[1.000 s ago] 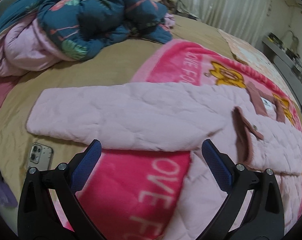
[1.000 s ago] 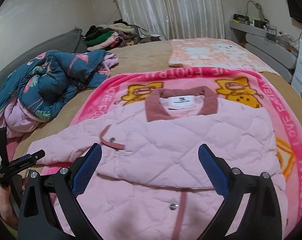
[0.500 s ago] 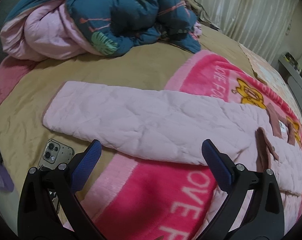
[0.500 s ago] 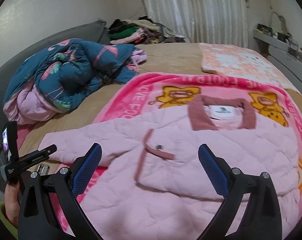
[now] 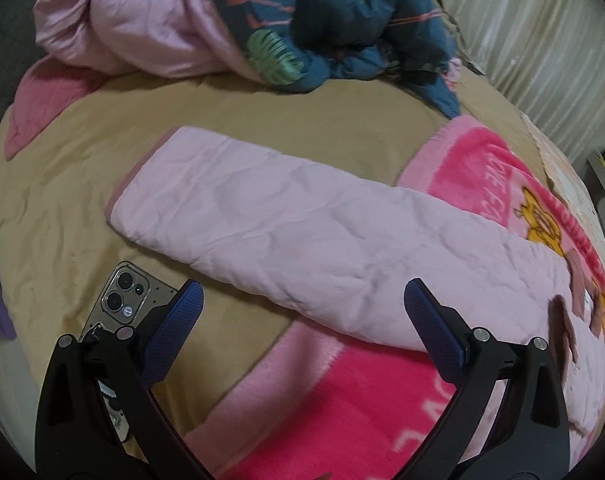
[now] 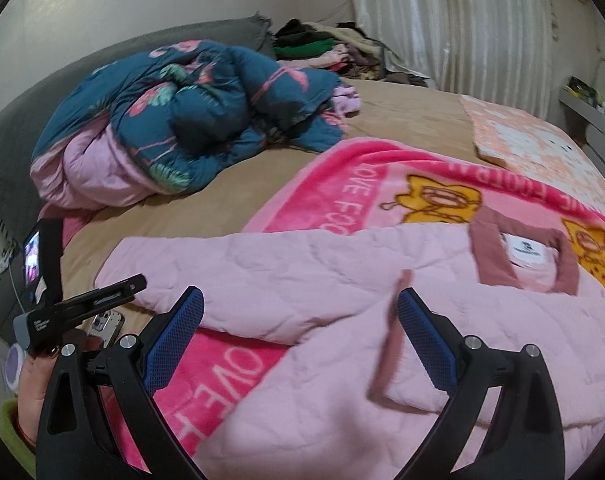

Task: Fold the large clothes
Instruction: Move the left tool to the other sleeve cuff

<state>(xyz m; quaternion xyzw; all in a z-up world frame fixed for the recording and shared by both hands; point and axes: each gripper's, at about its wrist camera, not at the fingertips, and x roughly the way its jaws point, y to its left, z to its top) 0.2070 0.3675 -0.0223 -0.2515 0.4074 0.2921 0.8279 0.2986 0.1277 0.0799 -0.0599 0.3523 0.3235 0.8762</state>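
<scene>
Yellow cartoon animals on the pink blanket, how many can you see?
2, both beside the pink quilted jacket's collar: one left, one right. The jacket may hide more.

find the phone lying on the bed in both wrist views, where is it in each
Left wrist view: the phone lies lower left on the tan sheet, camera side up, partly behind the left gripper finger.
Right wrist view: the phone is small at lower left, partly hidden behind the other gripper's black body.
Shared landmark: the pink jacket sleeve, whose cuff end lies just beyond the phone.
</scene>
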